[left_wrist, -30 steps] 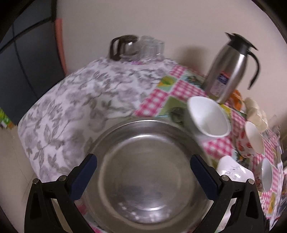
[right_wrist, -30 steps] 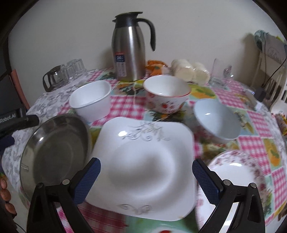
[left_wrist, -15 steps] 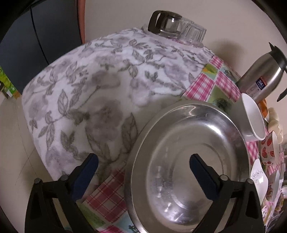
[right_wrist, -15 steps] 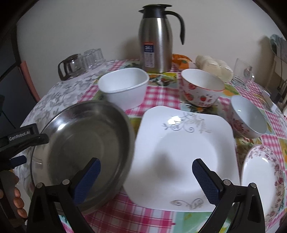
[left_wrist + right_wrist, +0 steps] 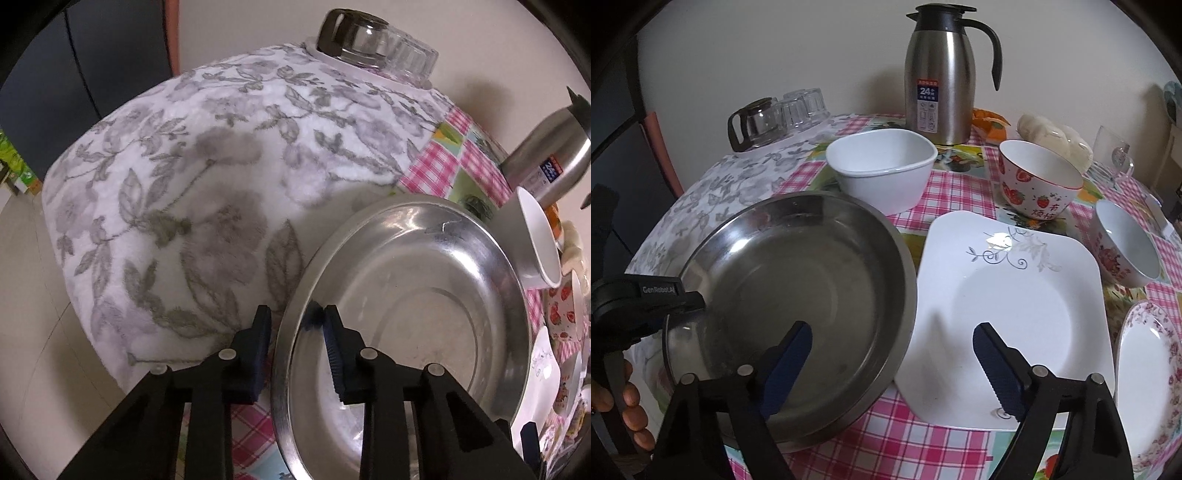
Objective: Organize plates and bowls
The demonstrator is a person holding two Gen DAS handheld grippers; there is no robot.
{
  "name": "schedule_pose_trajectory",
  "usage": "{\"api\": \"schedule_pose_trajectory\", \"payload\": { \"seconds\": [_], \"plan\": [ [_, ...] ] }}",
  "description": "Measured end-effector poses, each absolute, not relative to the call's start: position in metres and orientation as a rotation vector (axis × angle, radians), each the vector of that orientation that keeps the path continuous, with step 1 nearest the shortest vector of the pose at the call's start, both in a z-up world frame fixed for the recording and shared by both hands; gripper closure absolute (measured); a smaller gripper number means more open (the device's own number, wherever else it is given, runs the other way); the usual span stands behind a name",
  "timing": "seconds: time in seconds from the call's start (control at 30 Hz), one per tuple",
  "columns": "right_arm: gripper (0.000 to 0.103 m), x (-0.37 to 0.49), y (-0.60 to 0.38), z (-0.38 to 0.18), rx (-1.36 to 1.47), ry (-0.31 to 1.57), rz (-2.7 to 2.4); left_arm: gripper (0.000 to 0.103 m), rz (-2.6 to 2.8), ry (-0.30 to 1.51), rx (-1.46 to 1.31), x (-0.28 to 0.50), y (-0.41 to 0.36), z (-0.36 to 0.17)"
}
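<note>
**Left wrist view: jaws closing over the steel pan's rim**

Left wrist view shows the table first, half under a grey floral cloth, the remainder in pink check. On it, near the front edge, sits the steel pan, the biggest dish, with its near side apparently raised a little.

Just right of the pan lies the square plate, flat, its left edge tucked under or against the pan's rim; I cannot tell which. Behind them stand the white bowl and the strawberry bowl, with a floral bowl and a floral plate further right. The flask is at the back.

The left gripper has just been closing, and the pan's left rim now stands between its fingers. A narrow gap still shows on the outer side, so I judge the rim not firmly pinched. The right gripper, released and wide though it has just been narrowing slightly, hovers over the pan's right rim and the plate's edge, with nothing held.

Risks, as I judge them: a thin, slick rim gripped at one point may slip or let the pan swing. A lift could also drag the plate, or knock the white bowl close behind.
</note>
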State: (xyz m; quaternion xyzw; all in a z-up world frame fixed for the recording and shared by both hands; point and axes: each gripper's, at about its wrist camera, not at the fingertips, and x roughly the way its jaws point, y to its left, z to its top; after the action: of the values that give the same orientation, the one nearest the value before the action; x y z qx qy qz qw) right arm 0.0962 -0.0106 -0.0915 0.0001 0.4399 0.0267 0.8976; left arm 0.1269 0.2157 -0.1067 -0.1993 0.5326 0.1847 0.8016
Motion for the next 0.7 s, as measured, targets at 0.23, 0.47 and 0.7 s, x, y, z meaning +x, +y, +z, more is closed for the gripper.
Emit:
{"api": "schedule_pose_trajectory", "payload": {
  "seconds": [0.23,0.47,0.7],
  "plan": [
    [0.029,0.096,-0.004,-0.092,0.009,0.907,0.077,0.074,0.49,1.139,-0.448,0.116,0.233,-0.107],
    [0.048,0.095,0.005,-0.093,0.013,0.896,0.093,0.06,0.517,1.149,-0.454,0.118,0.237,-0.109],
    [0.064,0.096,0.009,-0.096,0.043,0.913,0.143,0.056,0.528,1.146,-0.467,0.114,0.24,-0.11]
  ]
}}
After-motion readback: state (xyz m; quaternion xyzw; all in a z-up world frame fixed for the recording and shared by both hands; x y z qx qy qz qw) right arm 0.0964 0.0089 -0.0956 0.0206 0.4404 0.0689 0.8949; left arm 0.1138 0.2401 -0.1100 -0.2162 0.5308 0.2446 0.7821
